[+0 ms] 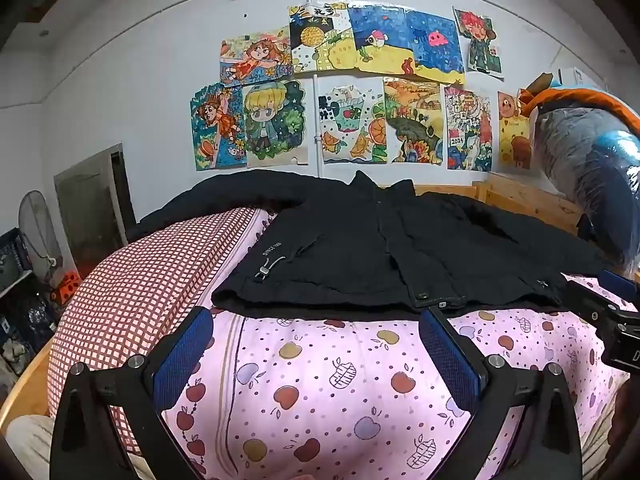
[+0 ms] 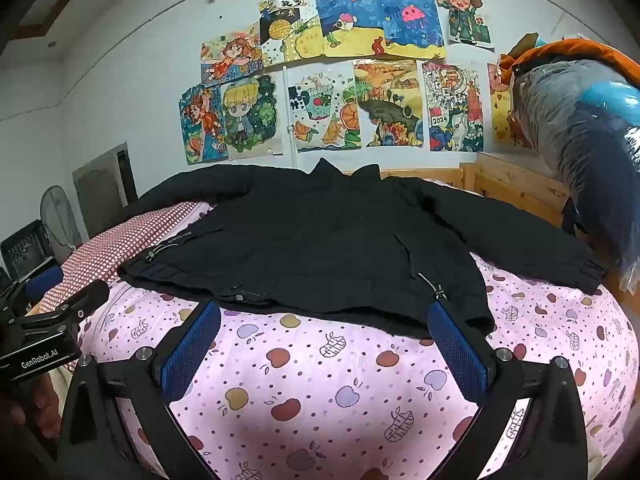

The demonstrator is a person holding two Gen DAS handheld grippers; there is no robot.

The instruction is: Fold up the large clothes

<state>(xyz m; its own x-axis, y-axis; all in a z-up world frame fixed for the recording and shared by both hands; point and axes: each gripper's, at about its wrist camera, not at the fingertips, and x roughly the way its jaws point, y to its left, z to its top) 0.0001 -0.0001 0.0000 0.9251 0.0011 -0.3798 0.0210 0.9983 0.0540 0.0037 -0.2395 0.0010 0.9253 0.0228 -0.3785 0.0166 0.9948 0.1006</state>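
Left wrist view: left gripper (image 1: pixel 316 344) hangs with blue pads spread wide, empty, just short of the hem of the black padded jacket (image 1: pixel 384 248) spread flat on the pink apple-print quilt (image 1: pixel 320 380). Right wrist view: right gripper (image 2: pixel 326 340) likewise gapes empty before the jacket (image 2: pixel 320 240) hem.

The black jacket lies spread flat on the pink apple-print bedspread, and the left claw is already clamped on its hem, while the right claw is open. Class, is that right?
Not quite. The left claw is open too, short of the hem, gripping nothing, as the left wrist view shows. The black jacket does lie spread on the pink bedspread, and the right claw is open.
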